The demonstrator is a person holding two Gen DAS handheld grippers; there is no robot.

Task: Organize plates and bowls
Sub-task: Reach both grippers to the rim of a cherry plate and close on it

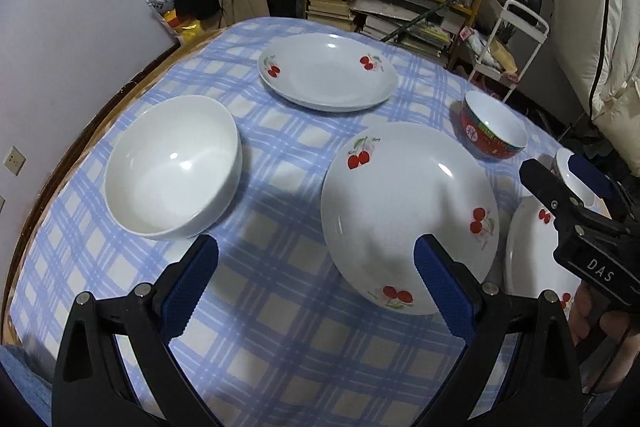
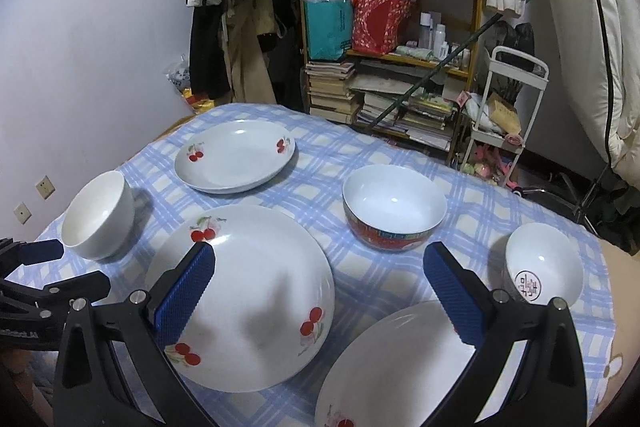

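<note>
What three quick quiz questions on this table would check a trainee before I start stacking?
1. Count: how many cherry plates and how many bowls sit on the checked tablecloth?
2. True or false: the left gripper is holding the plain white bowl.
3. Which bowl has a red outside: A the one beside the far cherry plate, B the one behind the right gripper, C the small one with a round emblem inside?

Key
1. Three plates, three bowls.
2. False: its jaws stand open and empty, as do those of the right gripper.
3. B, the red-sided bowl; the emblem bowl looks white as far as it shows.
</note>
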